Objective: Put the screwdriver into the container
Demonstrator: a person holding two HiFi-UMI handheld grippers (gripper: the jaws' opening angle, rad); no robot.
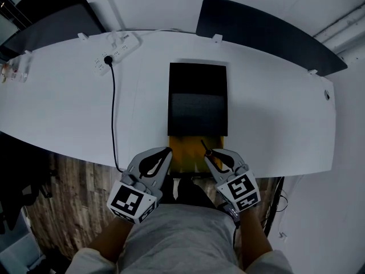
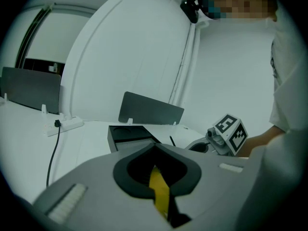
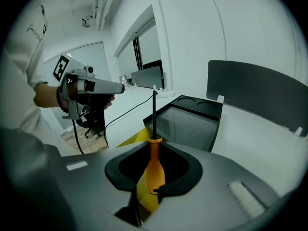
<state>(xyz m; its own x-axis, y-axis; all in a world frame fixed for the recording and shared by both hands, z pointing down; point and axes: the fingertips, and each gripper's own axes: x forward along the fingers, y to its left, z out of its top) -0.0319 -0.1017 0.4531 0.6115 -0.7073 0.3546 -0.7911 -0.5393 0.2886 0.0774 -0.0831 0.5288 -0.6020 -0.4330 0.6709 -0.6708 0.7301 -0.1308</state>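
Right gripper view alone shows right tongs (image 3: 155, 142) gripping an orange-handled screwdriver (image 3: 155, 171); left tongs (image 2: 155, 145) closed, empty.

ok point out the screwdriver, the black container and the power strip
screwdriver (image 3: 155, 170): right gripper view, on its orange handle.
black container (image 1: 198, 114): head view, on the bare grey section in its middle.
power strip (image 1: 118, 49): head view, on the middle of its white body.

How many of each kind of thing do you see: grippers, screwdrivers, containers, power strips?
grippers: 2 (left gripper, right gripper)
screwdriver: 1
container: 1
power strip: 1
total: 5
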